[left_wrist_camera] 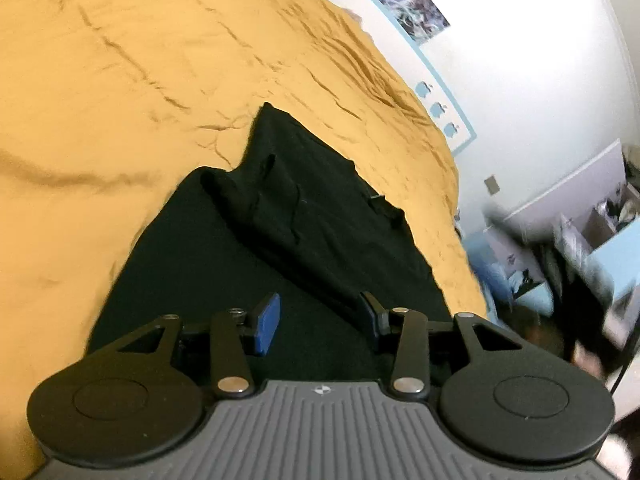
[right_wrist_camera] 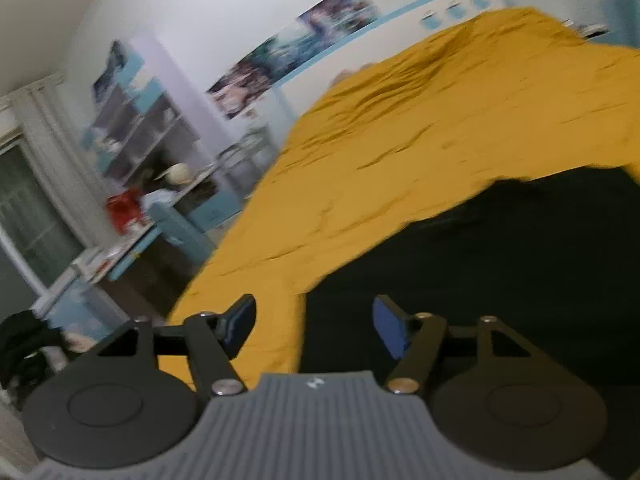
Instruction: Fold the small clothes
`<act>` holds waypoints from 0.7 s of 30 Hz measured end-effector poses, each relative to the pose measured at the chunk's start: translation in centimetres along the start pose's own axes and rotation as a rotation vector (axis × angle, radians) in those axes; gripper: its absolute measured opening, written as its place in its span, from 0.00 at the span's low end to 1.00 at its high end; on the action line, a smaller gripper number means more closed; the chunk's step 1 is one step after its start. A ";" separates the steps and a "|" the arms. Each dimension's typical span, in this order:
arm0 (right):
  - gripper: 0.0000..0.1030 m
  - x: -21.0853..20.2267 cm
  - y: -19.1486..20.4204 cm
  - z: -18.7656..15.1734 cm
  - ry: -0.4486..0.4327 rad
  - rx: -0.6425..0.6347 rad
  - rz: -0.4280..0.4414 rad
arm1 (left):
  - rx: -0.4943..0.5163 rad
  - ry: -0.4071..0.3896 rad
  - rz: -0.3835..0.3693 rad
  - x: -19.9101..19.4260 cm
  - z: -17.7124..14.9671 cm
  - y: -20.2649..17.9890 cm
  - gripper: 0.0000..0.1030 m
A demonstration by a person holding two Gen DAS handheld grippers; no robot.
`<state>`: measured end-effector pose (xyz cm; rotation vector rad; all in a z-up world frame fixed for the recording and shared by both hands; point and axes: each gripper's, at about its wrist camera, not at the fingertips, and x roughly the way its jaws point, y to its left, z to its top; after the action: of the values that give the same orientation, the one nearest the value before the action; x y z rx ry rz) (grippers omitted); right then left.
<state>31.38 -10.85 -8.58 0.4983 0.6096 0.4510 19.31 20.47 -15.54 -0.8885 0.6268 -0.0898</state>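
A black garment (left_wrist_camera: 300, 220) lies spread on a mustard-yellow bedspread (left_wrist_camera: 140, 80), with one part folded over into a long ridge that runs away from me. My left gripper (left_wrist_camera: 319, 309) hovers over its near part, blue pads apart, nothing between them. In the right wrist view the same black garment (right_wrist_camera: 500, 260) fills the lower right of the bedspread (right_wrist_camera: 440, 140). My right gripper (right_wrist_camera: 314, 322) stands open over the garment's left edge, one pad above yellow cloth and the other above black cloth. It holds nothing.
A white wall with posters (right_wrist_camera: 304, 44) and a light-blue trimmed headboard (left_wrist_camera: 440, 92) stand behind the bed. Left of the bed are a cluttered desk (right_wrist_camera: 132, 216), shelves (right_wrist_camera: 136, 128) and a curtained window (right_wrist_camera: 36, 208). Blurred furniture (left_wrist_camera: 580, 240) stands to the bed's right.
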 end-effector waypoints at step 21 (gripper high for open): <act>0.61 -7.6 -28.8 0.4 -0.046 0.735 -0.098 | -0.038 0.001 0.074 11.5 4.5 -0.3 0.47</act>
<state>33.27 -37.68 -21.24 1.1676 0.7461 0.1055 31.18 19.68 -18.69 -0.9006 0.6633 -0.0118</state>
